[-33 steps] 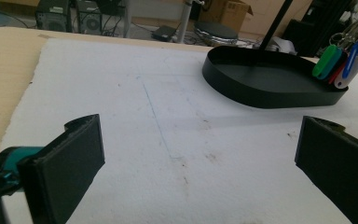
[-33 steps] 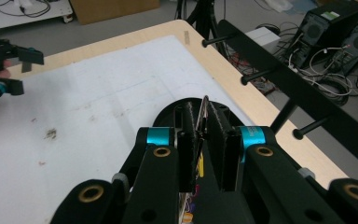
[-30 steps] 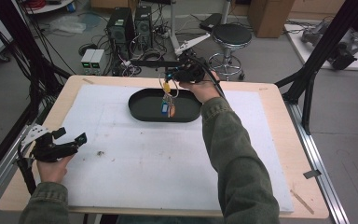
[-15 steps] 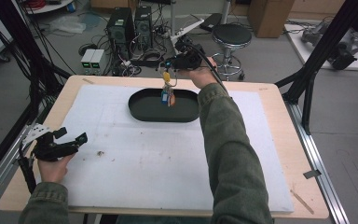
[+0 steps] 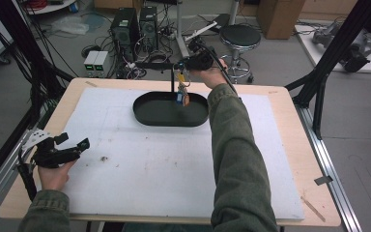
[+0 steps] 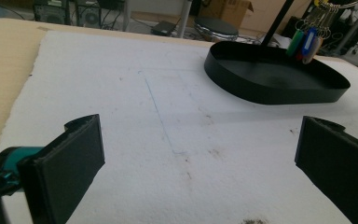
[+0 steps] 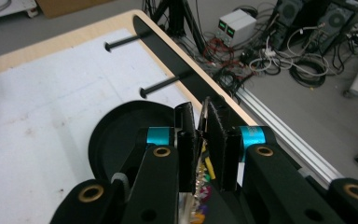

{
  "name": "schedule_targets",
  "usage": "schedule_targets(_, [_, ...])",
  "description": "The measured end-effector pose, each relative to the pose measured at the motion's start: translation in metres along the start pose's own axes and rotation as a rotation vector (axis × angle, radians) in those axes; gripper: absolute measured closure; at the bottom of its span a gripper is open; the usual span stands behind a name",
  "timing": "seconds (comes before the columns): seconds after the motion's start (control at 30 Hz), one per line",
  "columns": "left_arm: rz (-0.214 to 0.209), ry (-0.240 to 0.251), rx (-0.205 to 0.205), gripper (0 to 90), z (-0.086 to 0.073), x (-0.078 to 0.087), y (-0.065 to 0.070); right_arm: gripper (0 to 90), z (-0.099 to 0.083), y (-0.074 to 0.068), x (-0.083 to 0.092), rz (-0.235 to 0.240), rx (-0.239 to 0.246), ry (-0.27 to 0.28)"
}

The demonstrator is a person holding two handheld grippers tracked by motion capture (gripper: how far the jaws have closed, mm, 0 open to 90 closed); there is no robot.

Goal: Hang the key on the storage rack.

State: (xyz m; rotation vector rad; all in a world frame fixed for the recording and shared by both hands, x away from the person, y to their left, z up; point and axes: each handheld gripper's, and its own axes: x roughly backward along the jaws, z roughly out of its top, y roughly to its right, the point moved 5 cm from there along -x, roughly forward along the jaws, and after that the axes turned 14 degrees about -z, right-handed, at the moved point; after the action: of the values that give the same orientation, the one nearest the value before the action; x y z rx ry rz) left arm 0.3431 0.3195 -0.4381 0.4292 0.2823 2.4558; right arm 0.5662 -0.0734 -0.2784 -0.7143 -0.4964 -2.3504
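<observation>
My right gripper (image 5: 182, 67) (image 7: 200, 114) is shut on a metal key ring (image 7: 205, 109). A bunch of keys with blue, red and yellow tags (image 5: 180, 93) (image 6: 305, 40) hangs from it over the far rim of the black oval tray (image 5: 145, 114) (image 6: 261, 88) (image 7: 103, 140). Just beyond the jaws stands a black rack with two level pegs (image 7: 161, 84). My left gripper (image 5: 74, 140) (image 6: 200, 154) rests open at the table's left front, low over the white mat, with nothing between its jaws.
A white foam mat (image 5: 140, 179) covers the wooden table (image 5: 290, 111). Cables, power supplies (image 7: 235, 25) and a stool (image 5: 240, 36) stand on the floor beyond the far edge. Black frame posts (image 5: 319, 82) rise at the right side.
My right gripper has carried the keys from over the tray's middle to its far rim, nearer the peg rack. The left gripper has stayed where it was.
</observation>
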Motion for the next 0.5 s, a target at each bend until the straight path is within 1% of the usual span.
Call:
schedule_targets(0.17, [0.000, 0.005, -0.003, 1.7, 0.000, 0.002, 0.001, 82.1, -0.005, 0.001, -0.004, -0.011, -0.007, -0.031])
schedule_targets(0.23, [0.000, 0.006, -0.002, 1.7, 0.000, 0.002, 0.001, 82.1, -0.006, 0.003, -0.005, -0.023, -0.014, -0.034])
schedule_targets(0.3, [0.001, 0.006, 0.000, 1.7, 0.000, 0.003, 0.001, 82.0, -0.007, 0.004, -0.006, -0.044, -0.008, -0.047])
schedule_targets(0.43, [0.010, 0.008, -0.006, 1.7, 0.000, 0.004, -0.001, 81.9, -0.011, 0.007, -0.009, -0.043, -0.022, -0.061])
schedule_targets(0.47, [0.018, 0.011, -0.003, 1.7, 0.000, 0.005, -0.002, 81.9, -0.012, 0.008, -0.009, -0.035, -0.034, -0.061])
schedule_targets(0.5, [0.021, 0.014, 0.004, 1.7, 0.000, 0.005, -0.003, 81.6, -0.013, 0.009, -0.009, -0.037, -0.043, -0.057])
